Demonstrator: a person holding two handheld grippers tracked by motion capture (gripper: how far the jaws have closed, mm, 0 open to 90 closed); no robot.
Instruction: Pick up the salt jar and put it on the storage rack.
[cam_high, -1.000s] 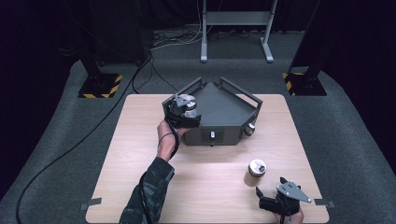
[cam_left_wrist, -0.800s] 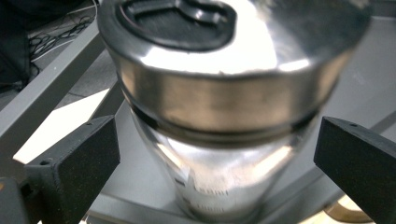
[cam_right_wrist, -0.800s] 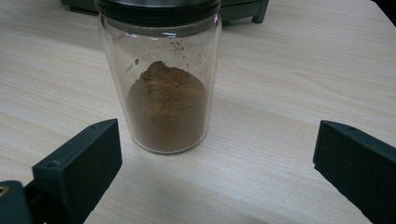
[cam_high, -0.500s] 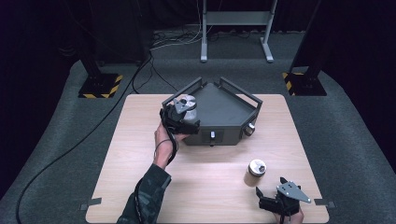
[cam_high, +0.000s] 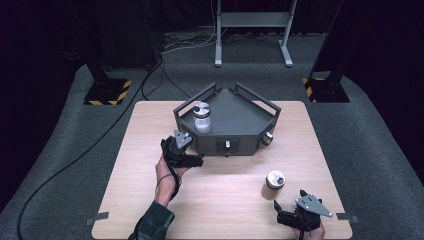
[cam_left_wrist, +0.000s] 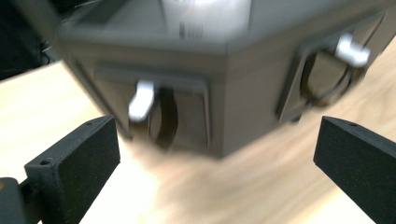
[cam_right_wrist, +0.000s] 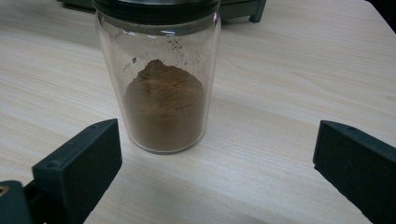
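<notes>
**Left claw off the white jar, now low beside the rack**

The left claw (cam_high: 192, 159) has come away from the white-filled jar (cam_high: 202, 117) and dropped toward the person's side of the surface (cam_high: 140, 200). A second ago it was up at that jar on the dark rack (cam_high: 240, 117). Its jaws have just been opening and now stand wide apart with nothing between them. The jar stands upright in the rack's left part, on its own.

From the left claw's own view, blurred, the two black pads frame the rack's front wall (cam_left_wrist: 233, 93), close ahead, with small pale levers on its faces. The bottom of the white jar (cam_left_wrist: 205, 16) shows above the wall.

The right claw (cam_high: 287, 216) has not shifted. It rests near the front right corner of the surface, jaws spread wide and empty. Just ahead of it stands the brown-powder jar (cam_high: 273, 184), upright on the bare wood, well apart from the rack. In the right claw's view this jar (cam_right_wrist: 161, 93) sits ahead of the jaws, left of middle; neither touches it. It has a dark lid and brown powder heaped in its lower half.
</notes>
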